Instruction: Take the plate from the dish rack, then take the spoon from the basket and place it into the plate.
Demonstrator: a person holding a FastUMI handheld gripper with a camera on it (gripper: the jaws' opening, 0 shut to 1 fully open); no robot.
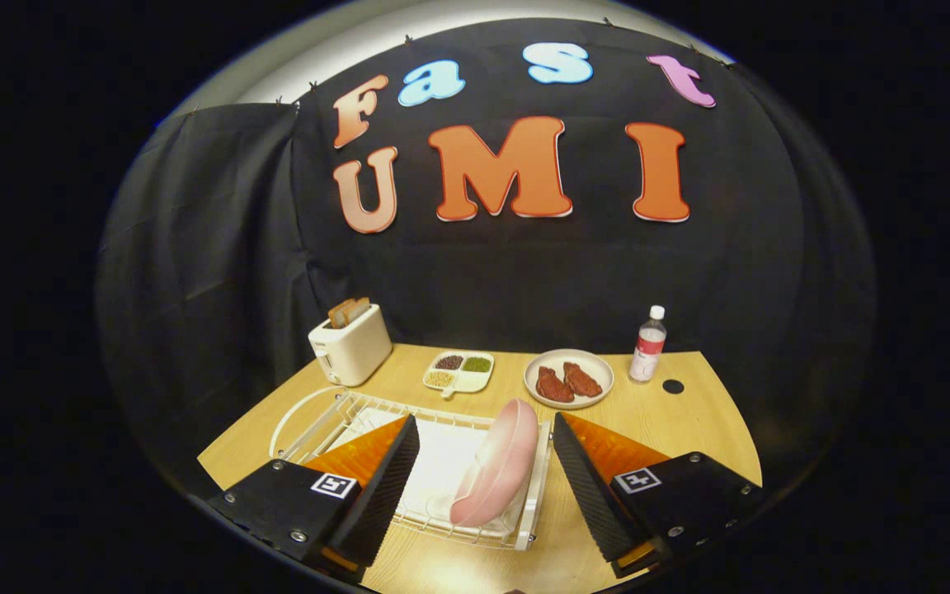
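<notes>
We're on step one, our gripper (483,478) spread wide with nothing in it, the pink plate (498,464) standing on edge in the white dish rack (335,417) between our fingers, so next we likely ease forward and pinch its rim.

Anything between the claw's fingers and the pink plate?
Nothing: in the gripper view, the open claw flanks the pink plate, which stands on edge in the dish rack.
</notes>
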